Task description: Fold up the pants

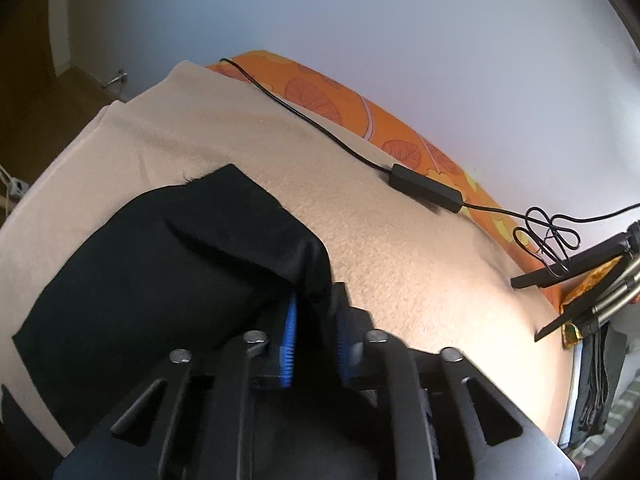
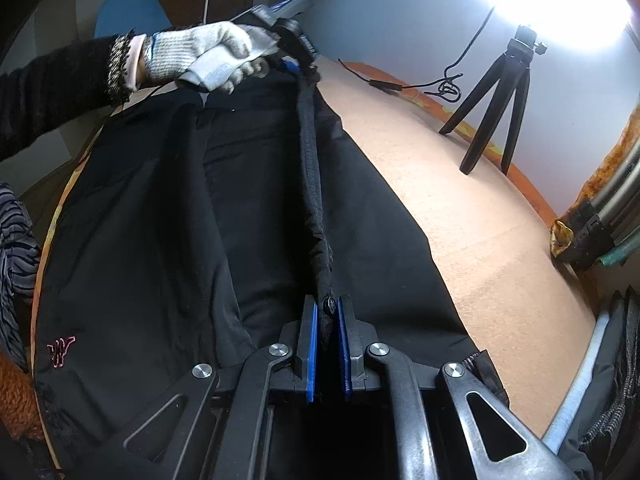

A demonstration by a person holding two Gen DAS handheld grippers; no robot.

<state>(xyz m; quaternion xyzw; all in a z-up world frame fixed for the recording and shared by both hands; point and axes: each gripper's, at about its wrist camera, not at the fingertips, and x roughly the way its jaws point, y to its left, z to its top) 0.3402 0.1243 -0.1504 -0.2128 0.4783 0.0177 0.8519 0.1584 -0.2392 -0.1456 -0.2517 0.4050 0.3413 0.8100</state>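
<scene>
The left hand-held gripper and right hand-held gripper each pinched the black pants, stretching the waistband taut above the beige surface.

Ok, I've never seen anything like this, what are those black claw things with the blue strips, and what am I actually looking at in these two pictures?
They are two hand-held grippers, one in each of a person's hands, each carrying a wide-angle camera that looks along its two fingers. So each picture is one gripper's own view.

In the left wrist view, the left gripper with blue pads is shut on a bunched edge of the black pants. In the right wrist view, the right gripper pinches the other end of that same raised edge, which stretches to the far gripper, held by a gloved hand.

The pants lie on a beige blanket. Also on it are a black cable with an adapter box and a small tripod.
</scene>
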